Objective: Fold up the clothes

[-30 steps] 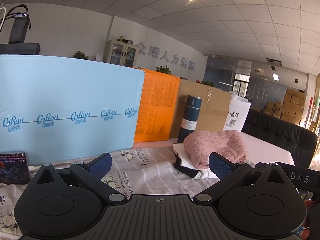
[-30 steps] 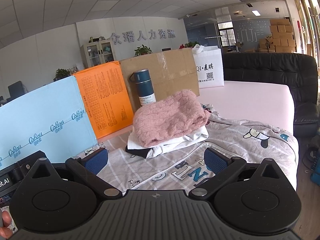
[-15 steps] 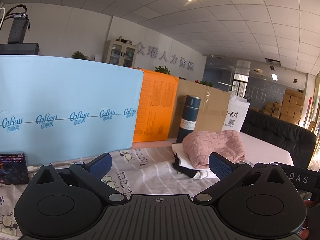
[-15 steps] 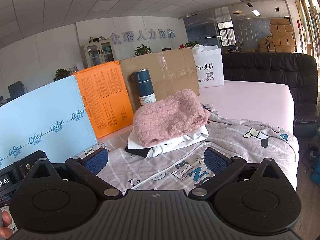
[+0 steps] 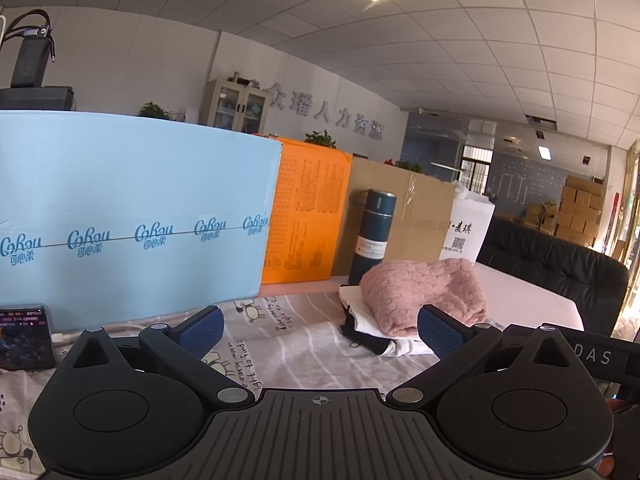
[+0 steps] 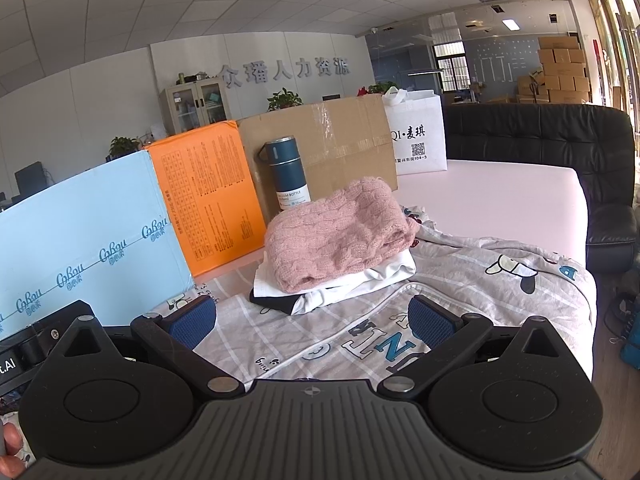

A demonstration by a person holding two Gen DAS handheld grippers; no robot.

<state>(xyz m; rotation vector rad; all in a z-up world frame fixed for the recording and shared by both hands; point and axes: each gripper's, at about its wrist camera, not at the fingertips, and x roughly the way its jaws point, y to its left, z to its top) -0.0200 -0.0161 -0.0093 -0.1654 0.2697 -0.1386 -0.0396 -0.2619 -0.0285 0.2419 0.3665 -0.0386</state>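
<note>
Beside the left tool (image 5: 320, 326) only, a phone (image 5: 25, 338) (both tools wide, right tool (image 6: 312, 318) over printed cloth (image 6: 460, 276)).

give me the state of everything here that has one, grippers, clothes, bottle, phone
left gripper: open, holding nothing
right gripper: open, holding nothing
pink knit sweater: folded, on top of the pile
white garment: folded, under the sweater
black garment: bottom of the pile, only an edge shows
printed sheet: spread out, wrinkled
blue bottle: upright, capped
phone: screen lit
</note>
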